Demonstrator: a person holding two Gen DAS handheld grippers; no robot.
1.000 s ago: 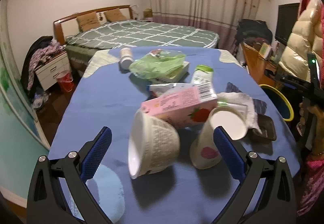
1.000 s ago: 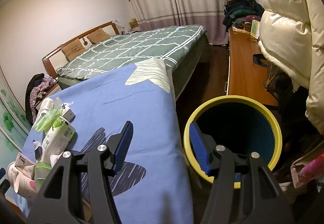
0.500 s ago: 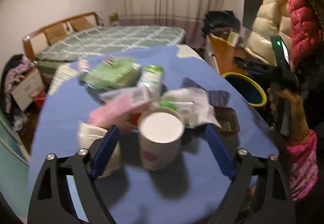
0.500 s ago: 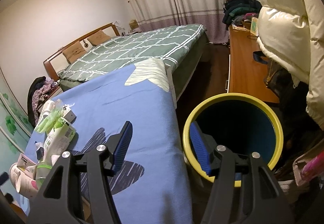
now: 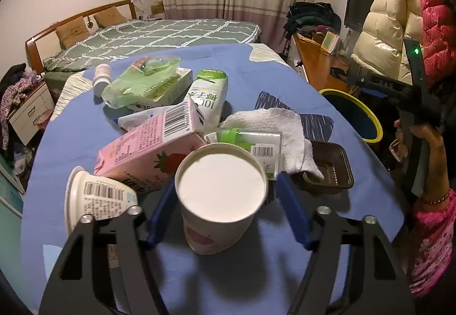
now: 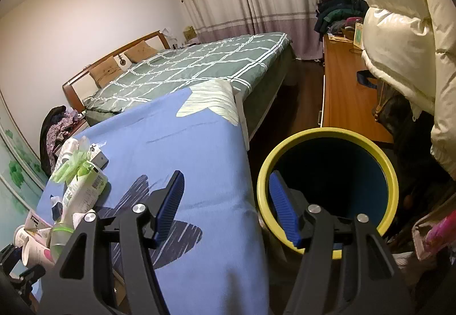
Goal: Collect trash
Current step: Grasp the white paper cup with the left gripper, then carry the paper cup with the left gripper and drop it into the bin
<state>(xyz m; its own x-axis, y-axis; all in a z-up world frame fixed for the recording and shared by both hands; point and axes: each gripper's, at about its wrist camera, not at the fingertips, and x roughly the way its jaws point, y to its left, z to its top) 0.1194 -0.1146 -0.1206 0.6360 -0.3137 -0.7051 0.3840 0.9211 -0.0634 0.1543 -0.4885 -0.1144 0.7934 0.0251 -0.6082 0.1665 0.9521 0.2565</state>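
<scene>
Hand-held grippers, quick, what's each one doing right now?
Left hand-held gripper: jaws have just been closing around the white paper cup; a gap still shows, so open.
Right hand-held gripper: open, empty, by the yellow-rimmed bin.

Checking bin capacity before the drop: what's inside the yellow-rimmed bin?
The bin shows only a dark blue inner wall; no trash visible. Its bottom is in shadow and partly hidden by the right hand-held gripper, so the floor can't be confirmed.

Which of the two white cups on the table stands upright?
The paper cup between the left gripper's fingers stands upright, mouth up. The yogurt cup beside it lies on its side.
</scene>
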